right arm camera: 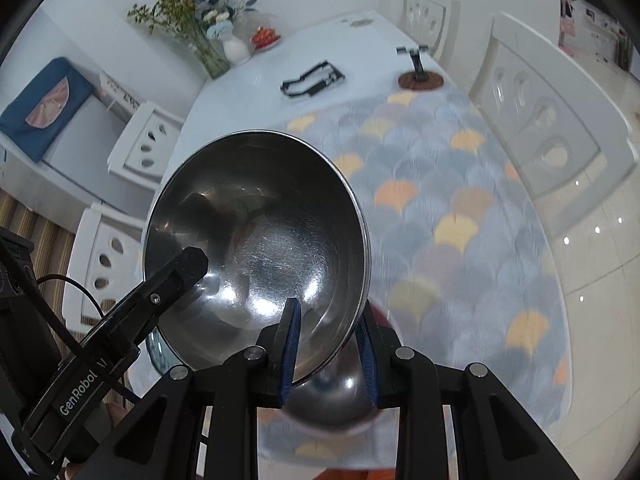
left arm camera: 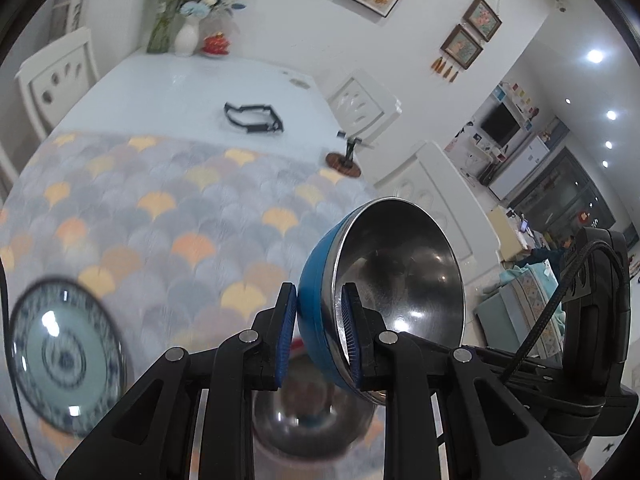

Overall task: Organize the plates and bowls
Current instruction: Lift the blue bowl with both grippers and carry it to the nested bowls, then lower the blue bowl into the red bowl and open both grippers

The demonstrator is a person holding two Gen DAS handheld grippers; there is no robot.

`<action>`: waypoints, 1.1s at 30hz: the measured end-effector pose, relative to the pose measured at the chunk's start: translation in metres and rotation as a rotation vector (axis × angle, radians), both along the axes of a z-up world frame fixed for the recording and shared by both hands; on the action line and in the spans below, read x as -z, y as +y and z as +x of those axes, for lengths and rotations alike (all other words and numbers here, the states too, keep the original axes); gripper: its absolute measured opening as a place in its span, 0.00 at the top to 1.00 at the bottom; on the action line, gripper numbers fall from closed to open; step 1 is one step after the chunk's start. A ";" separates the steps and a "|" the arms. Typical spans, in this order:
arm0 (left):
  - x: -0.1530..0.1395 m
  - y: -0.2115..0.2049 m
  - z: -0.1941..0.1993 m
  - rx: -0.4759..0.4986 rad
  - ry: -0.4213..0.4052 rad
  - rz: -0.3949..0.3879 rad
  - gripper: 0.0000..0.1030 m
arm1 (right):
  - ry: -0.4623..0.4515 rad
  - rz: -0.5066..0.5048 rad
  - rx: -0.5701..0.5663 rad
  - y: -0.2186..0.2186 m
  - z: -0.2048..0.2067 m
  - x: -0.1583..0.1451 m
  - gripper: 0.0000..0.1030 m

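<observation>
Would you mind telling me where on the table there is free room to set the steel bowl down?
The patterned cloth is bare between the blue-and-white plate and the wooden coaster stand. The white tabletop past the black frame is free up to the vases. Directly under the held blue-sided bowl, another steel bowl crowds the near edge.

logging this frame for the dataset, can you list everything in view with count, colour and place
bowl: one, blue outside, steel inside, held up tilted above the table by both grippers
second bowl: one, steel, on the cloth below the held bowl
plate: one, white with blue pattern, on the cloth at left in the left wrist view
tablecloth: one, grey with orange and yellow fans, near half of the table
table: one, white
black frame: one, on the bare tabletop
stand: one, black on a brown round base, at the cloth's far edge
flower vases: two, far end
chairs: four, white, around the table
left hand-held gripper: black, blue pads, shut on the bowl's rim
right hand-held gripper: same, shut on the rim
</observation>
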State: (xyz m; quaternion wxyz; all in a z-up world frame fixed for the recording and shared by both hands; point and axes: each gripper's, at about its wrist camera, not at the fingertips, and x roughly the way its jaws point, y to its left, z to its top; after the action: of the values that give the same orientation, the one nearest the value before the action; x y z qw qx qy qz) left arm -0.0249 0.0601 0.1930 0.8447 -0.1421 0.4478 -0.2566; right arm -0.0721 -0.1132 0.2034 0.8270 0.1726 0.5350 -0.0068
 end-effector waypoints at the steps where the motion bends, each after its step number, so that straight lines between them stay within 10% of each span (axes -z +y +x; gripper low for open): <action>1: 0.004 0.002 -0.005 -0.002 0.012 -0.002 0.81 | 0.014 0.002 0.000 0.002 -0.006 0.004 0.74; 33: 0.082 0.003 -0.055 -0.014 0.146 0.071 0.81 | 0.172 -0.047 -0.029 0.013 -0.046 0.076 0.72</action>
State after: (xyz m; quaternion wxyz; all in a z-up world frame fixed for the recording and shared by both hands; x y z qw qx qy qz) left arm -0.0801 0.0630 0.1111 0.8161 -0.1333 0.5159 -0.2236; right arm -0.1176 -0.0999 0.1276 0.7817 0.1442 0.6063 -0.0219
